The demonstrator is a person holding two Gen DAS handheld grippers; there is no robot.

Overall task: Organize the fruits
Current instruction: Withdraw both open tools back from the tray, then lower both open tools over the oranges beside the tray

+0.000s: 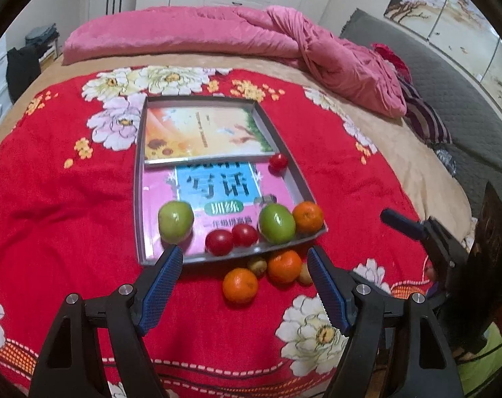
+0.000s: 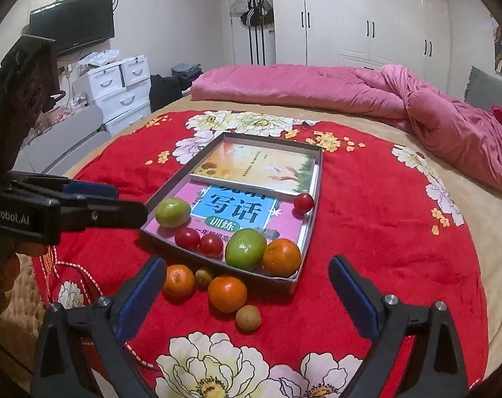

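A grey tray point(image 1: 137, 182) point(image 2: 184, 170) lined with books lies on a red flowered blanket. In it are two green fruits point(image 1: 175, 221) point(image 2: 246, 248), three red tomatoes point(image 1: 219, 242) point(image 2: 303, 202) and one orange point(image 1: 307, 216) point(image 2: 281, 257). On the blanket before its near edge lie two oranges point(image 1: 240, 285) point(image 2: 227, 293) and two small brownish fruits point(image 1: 257, 265) point(image 2: 248, 317). My left gripper point(image 1: 243, 258) hangs open over these loose fruits, touching none. My right gripper point(image 2: 247, 263) stands wide open near the tray's near edge, holding nothing.
A rumpled pink quilt point(image 1: 284, 39) point(image 2: 416, 106) lies across the bed's far side. A grey headboard point(image 1: 450, 93) stands at the right. White drawers point(image 2: 121, 89) and a wardrobe point(image 2: 367, 16) stand beyond the bed. One finger of the right gripper point(image 1: 400, 222) shows at the right.
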